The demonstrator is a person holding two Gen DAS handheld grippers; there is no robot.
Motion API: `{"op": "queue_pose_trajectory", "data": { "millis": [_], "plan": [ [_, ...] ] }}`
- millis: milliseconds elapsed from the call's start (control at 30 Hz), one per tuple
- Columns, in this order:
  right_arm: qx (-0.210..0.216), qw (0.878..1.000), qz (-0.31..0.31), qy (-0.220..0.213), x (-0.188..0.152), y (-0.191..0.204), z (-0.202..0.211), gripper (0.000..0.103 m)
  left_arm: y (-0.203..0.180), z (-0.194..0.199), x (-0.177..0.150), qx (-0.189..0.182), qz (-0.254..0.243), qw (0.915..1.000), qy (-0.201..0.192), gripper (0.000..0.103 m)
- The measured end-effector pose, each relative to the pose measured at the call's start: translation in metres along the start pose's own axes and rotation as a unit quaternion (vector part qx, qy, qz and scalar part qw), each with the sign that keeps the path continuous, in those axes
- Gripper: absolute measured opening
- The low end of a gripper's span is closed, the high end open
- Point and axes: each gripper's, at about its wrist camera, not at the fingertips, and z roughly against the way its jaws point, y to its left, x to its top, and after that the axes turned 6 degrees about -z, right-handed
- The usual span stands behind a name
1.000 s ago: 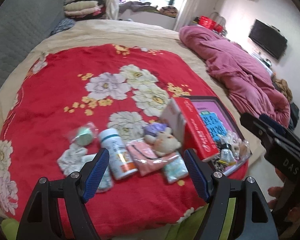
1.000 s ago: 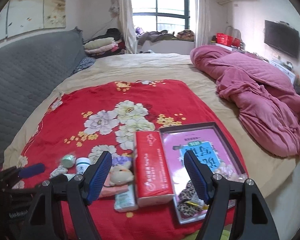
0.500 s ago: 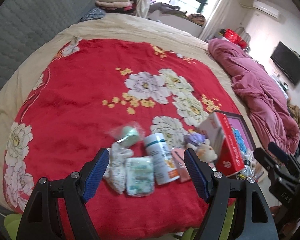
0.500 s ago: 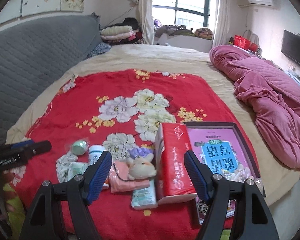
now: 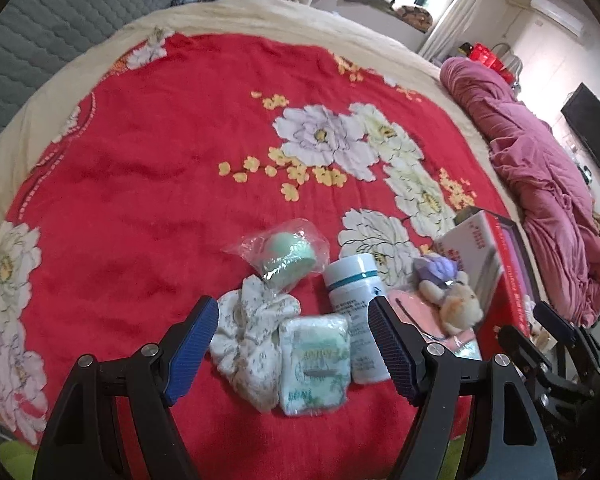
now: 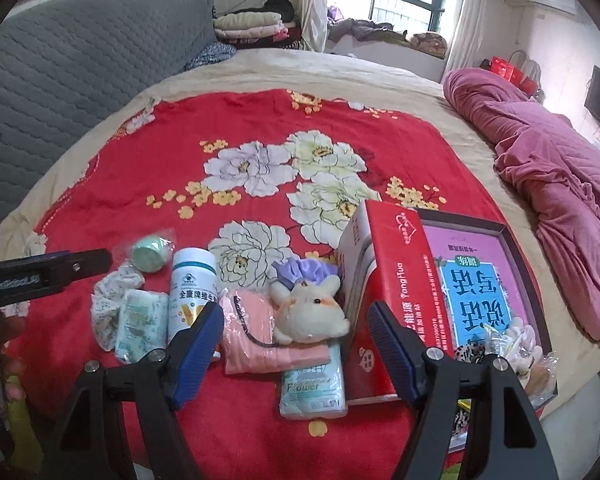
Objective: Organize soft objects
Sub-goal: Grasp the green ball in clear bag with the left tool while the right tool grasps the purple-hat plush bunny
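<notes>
Near front edge of red floral blanket (image 5: 148,184), left to right: floral cloth (image 5: 248,344) and tissue pack (image 5: 314,364) below spread, empty left gripper (image 5: 292,344); white bottle (image 6: 192,292); pink pouch (image 6: 260,336) and plush toy (image 6: 308,312) below right gripper (image 6: 296,344), jaws apart, nothing held; red box (image 6: 396,288); tray (image 6: 516,264) at right edge.

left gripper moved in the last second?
Yes. The left gripper has swung left: its jaws framed the white bottle and pink packet, now the floral cloth.
</notes>
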Motion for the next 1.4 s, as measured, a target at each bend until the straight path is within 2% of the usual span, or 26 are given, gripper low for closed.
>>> {"op": "queue_pose_trajectory", "data": {
  "millis": [167, 400, 633, 867, 1000, 1067, 1233, 1300, 1367, 1400],
  "plan": [
    [-0.003, 1.0, 0.005, 0.012, 0.001, 0.003, -0.016, 0.074, 0.007, -0.022, 0.012, 0.002, 0.0, 1.0, 0.006, 0.078],
    [-0.026, 0.999, 0.006, 0.036, 0.005, 0.002, -0.043, 0.074, 0.017, -0.046, 0.023, -0.016, 0.014, 0.9996, 0.017, 0.078],
    [-0.065, 0.996, 0.022, 0.061, 0.006, 0.008, -0.072, 0.074, 0.017, -0.064, 0.025, -0.029, 0.014, 0.9991, 0.028, 0.078],
    [-0.066, 0.994, 0.017, 0.084, 0.006, 0.012, -0.095, 0.073, 0.024, -0.074, 0.027, -0.037, 0.021, 0.9986, 0.032, 0.078],
    [-0.079, 0.993, 0.008, 0.084, 0.006, 0.012, -0.102, 0.063, 0.027, -0.08, 0.027, -0.047, 0.028, 0.9979, 0.033, 0.078],
    [-0.087, 0.993, 0.009, 0.079, 0.007, 0.011, -0.104, 0.052, 0.027, -0.083, 0.027, -0.049, 0.029, 0.9978, 0.035, 0.078],
    [-0.1, 0.992, 0.024, 0.073, 0.007, 0.013, -0.106, 0.047, 0.024, -0.09, 0.027, -0.049, 0.026, 0.9976, 0.041, 0.079],
    [-0.102, 0.992, 0.026, 0.069, 0.006, 0.013, -0.105, 0.046, 0.023, -0.091, 0.027, -0.046, 0.028, 0.9977, 0.042, 0.07],
    [-0.093, 0.993, 0.016, 0.064, 0.007, 0.01, -0.102, 0.043, 0.024, -0.092, 0.027, -0.052, 0.031, 0.9973, 0.041, 0.055],
    [-0.085, 0.994, 0.009, 0.064, 0.008, 0.007, -0.1, 0.043, 0.024, -0.093, 0.027, -0.053, 0.033, 0.9972, 0.042, 0.052]
  ]
}}
